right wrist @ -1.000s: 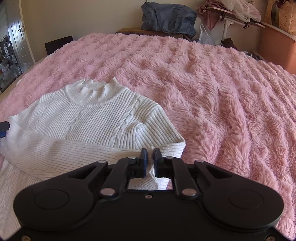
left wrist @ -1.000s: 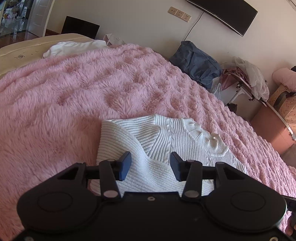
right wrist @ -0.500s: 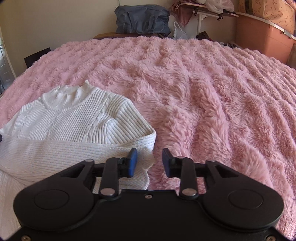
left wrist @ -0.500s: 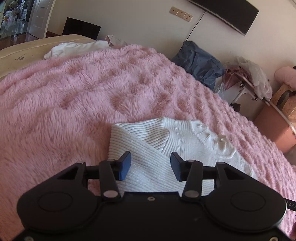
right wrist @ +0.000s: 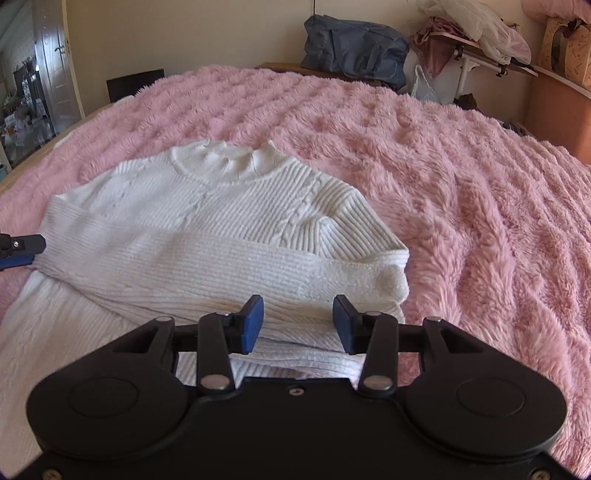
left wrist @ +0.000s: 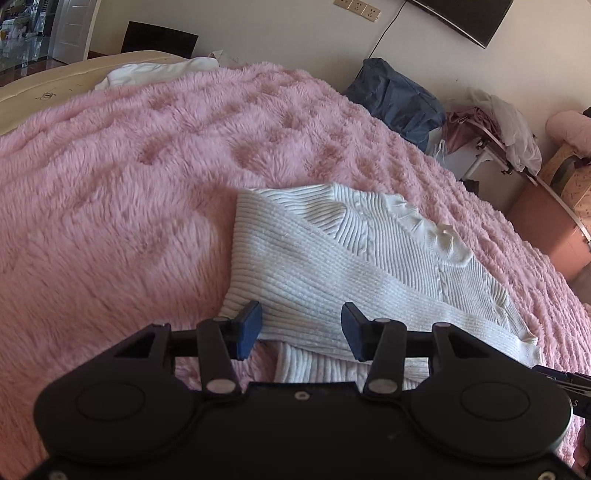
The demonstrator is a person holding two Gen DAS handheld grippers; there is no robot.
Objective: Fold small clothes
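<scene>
A small white ribbed sweater (right wrist: 207,229) lies on the pink fluffy blanket (right wrist: 461,177), with a sleeve folded across its chest. It also shows in the left wrist view (left wrist: 332,266). My right gripper (right wrist: 298,323) is open and empty, just above the sweater's near right part below the folded sleeve. My left gripper (left wrist: 301,330) is open and empty over the sweater's left edge; its fingertip (right wrist: 22,245) shows at the left edge of the right wrist view.
A white cloth (left wrist: 155,72) lies at the blanket's far end on a beige mattress (left wrist: 44,88). A dark blue bag (right wrist: 354,48), a rack with clothes (right wrist: 476,33) and an orange cabinet (right wrist: 557,110) stand beyond the bed.
My right gripper opened and let go of the sleeve cuff, which now lies folded across the sweater. Both grippers drew back a little toward the near side.
</scene>
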